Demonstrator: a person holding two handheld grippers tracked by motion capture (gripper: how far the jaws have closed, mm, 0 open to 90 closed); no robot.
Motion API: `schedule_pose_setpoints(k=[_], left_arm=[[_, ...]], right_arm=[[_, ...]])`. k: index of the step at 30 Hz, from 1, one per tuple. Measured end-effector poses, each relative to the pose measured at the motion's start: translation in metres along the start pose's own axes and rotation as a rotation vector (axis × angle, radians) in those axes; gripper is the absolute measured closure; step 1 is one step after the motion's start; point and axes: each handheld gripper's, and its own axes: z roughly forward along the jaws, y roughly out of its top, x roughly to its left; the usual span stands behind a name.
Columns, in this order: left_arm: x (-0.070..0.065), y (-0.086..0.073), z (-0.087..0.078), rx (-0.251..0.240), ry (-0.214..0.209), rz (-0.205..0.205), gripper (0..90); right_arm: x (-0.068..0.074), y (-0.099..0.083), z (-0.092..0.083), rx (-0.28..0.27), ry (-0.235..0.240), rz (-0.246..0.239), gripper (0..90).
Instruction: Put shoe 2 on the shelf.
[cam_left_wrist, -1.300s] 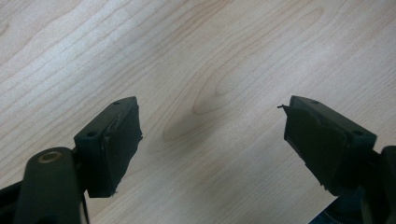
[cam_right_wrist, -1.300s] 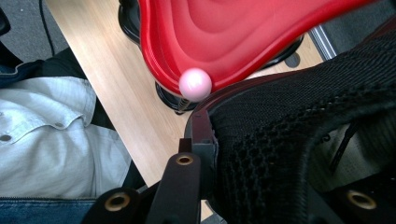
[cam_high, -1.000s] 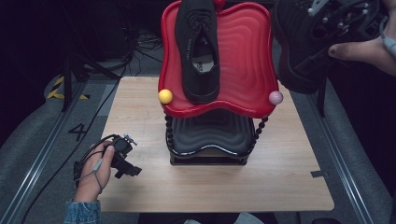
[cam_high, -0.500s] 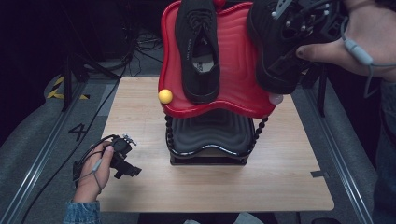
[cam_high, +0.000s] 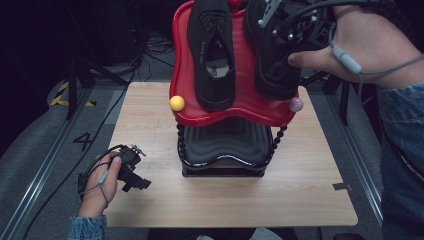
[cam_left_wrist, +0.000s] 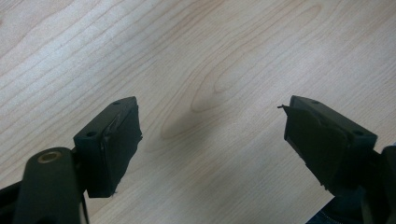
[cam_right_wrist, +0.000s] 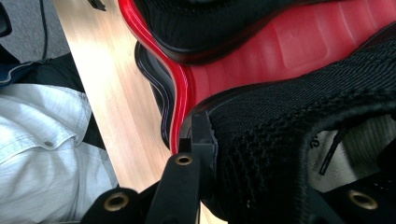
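Right gripper (cam_high: 280, 47) clamped on black shoe (cam_high: 272, 75) over red tray (cam_high: 182, 75), left gripper (cam_high: 131, 172) wide on table (cam_high: 310, 190)

Open wood lies under and between the left tongs (cam_high: 131, 170), jaws wide. Right of them, the two-tier rack (cam_high: 225, 150) blocks the way. The right tongs (cam_high: 280, 30) sit hemmed by two shoes (cam_high: 212, 50).

Two black knit shoes (cam_high: 215, 55) sit on a glossy red ribbed tray (cam_high: 182, 75) above a black tray (cam_high: 222, 145), flanked by yellow (cam_high: 176, 103) and pink balls (cam_high: 295, 104), over a pale wood-grain table (cam_high: 150, 120).
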Motion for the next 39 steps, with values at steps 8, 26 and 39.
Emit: schedule_pose_setpoints(k=[8, 26, 39], left_arm=[[0.0, 0.0, 0.0, -0.007, 0.016, 0.014, 19.1], [0.0, 0.001, 0.002, 0.006, -0.003, 0.013, 19.1], [-0.002, 0.001, 0.002, 0.007, 0.005, 0.023, 19.1]], right_arm=[[0.006, 0.013, 0.01, -0.002, -0.012, -0.025, 84.3], [0.007, 0.015, 0.041, -0.006, 0.046, -0.065, 82.8], [0.006, 0.016, 0.054, 0.016, 0.068, -0.087, 82.0]])
